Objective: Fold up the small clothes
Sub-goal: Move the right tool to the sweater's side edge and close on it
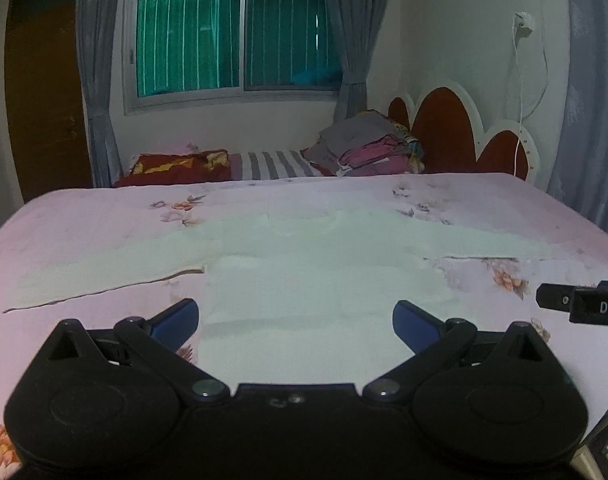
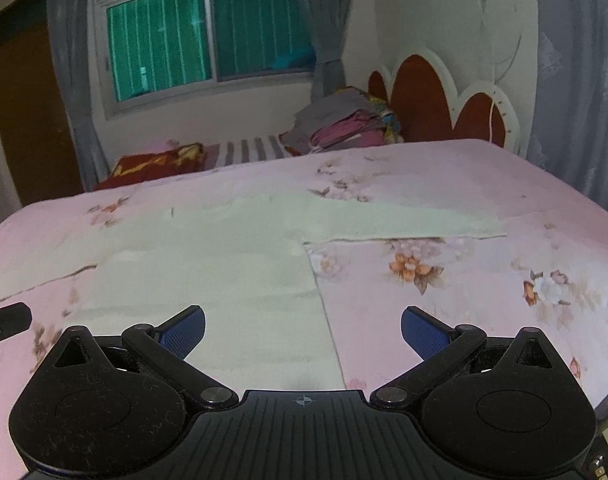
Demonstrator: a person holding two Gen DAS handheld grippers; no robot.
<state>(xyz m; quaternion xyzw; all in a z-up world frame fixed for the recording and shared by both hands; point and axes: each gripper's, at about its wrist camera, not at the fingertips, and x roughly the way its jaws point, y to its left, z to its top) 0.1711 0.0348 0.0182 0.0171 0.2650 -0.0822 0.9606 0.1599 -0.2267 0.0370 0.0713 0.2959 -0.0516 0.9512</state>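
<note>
left wrist view: the left gripper (image 1: 296,322) sits low in the frame with its blue pads spread wide, holding nothing. the pale long-sleeved top (image 1: 320,276) lies flat on the pink floral bedsheet (image 1: 84,216), filling the middle of the frame; its hem is nearest, falling between the jaws, its body runs away toward the top of the frame, and its sleeves stretch out to left and right. the other tool shows as a dark bar at the right edge.

right wrist view: the right gripper (image 2: 303,330) is likewise spread and empty. here the pale long-sleeved top (image 2: 208,264) lies left of centre, and its right side edge runs down between the jaws. i judge each gripper nearest its own hem corner. no containers show; a pile of clothes (image 2: 336,124) sits upper centre by the headboard (image 2: 436,96).
</note>
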